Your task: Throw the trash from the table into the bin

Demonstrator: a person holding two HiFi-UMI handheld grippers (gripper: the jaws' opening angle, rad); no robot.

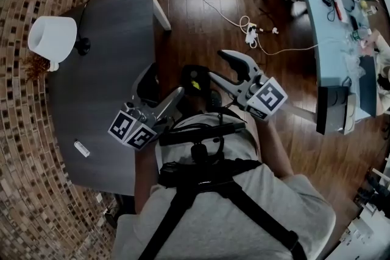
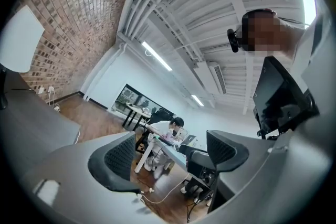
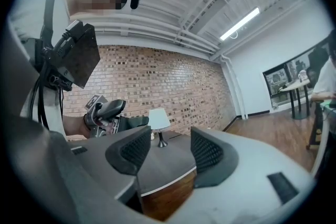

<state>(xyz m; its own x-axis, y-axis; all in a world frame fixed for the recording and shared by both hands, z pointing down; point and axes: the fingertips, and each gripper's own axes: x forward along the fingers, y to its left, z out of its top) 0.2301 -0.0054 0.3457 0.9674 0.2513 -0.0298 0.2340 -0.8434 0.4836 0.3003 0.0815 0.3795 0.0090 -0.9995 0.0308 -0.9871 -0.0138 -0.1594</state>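
Note:
A small white scrap (image 1: 81,148) lies on the dark grey table (image 1: 116,52), near its front left edge. My left gripper (image 1: 159,87) hovers at the table's right edge, well right of the scrap. Its jaws stand open and empty in the left gripper view (image 2: 168,157), facing across the room. My right gripper (image 1: 225,68) is over the wooden floor to the right of the table. In the right gripper view (image 3: 168,150) it is open with nothing between the pads, facing the table. No bin that I can tell is in view.
A white lamp (image 1: 52,38) (image 3: 159,119) stands at the table's far left by the brick wall. A dark object with a yellow-green spot (image 1: 195,82) sits low between the grippers. Cables and a power strip (image 1: 251,30) lie on the floor. A long cluttered desk (image 1: 332,39) runs along the right.

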